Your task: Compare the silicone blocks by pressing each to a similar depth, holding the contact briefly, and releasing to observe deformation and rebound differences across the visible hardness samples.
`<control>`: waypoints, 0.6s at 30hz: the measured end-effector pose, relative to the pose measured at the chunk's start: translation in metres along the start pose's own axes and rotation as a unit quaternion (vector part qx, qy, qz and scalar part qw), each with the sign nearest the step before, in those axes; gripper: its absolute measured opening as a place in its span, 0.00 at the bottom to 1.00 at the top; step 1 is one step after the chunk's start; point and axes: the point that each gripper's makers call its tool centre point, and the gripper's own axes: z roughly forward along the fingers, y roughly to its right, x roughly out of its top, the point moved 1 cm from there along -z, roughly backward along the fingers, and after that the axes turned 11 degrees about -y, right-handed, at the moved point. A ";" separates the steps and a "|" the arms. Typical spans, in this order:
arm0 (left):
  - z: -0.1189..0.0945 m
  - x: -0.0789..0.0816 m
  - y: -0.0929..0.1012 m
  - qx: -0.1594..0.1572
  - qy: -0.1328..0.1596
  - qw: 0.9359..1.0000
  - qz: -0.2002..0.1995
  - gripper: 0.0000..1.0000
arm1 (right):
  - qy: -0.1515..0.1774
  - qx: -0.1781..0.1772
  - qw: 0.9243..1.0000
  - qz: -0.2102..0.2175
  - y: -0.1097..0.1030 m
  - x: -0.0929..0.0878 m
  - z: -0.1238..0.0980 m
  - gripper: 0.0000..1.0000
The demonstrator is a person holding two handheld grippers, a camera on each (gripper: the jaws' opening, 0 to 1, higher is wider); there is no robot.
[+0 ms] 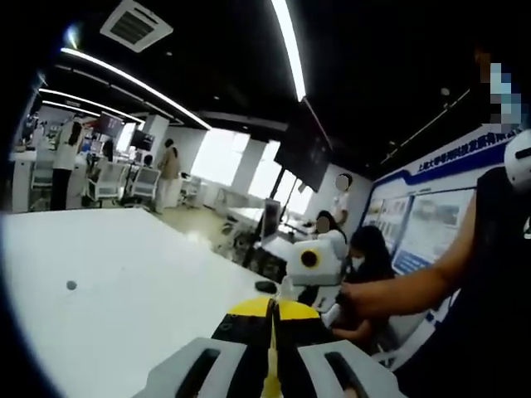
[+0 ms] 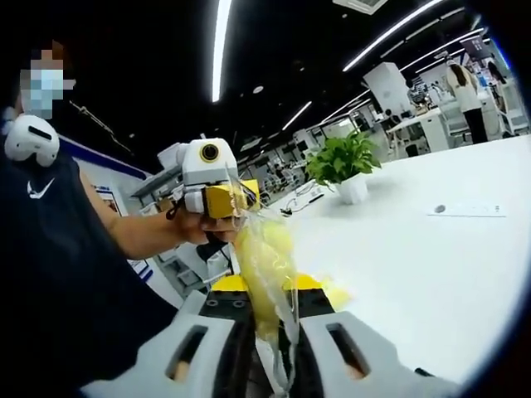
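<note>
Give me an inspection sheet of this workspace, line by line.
Surface: white table, smooth and mostly bare.
Job's things: translucent yellowish bag stretched between the two claws; its contents cannot be made out.
Clutter: small dark dot on the table; flat paper slip farther out.
Grippers: left claw with jaws closed on a yellow sliver of the bag; right claw closed on the bag's lower end.
Cables: nothing seen.
Surroundings: potted plant at the table's far edge, people standing at desks, ceiling light strips, wall posters.
</note>
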 end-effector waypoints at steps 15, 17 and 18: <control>0.000 0.006 0.002 0.009 0.003 1.000 -0.017 0.00 | 0.010 -0.001 1.000 0.012 0.000 0.005 -0.003 0.06; 0.000 0.005 0.002 0.009 0.000 1.000 -0.014 0.00 | 0.008 -0.003 1.000 0.009 0.000 0.004 -0.003 0.07; 0.001 0.004 0.002 0.010 -0.002 1.000 -0.010 0.00 | 0.007 -0.004 1.000 0.011 0.000 0.003 -0.003 0.07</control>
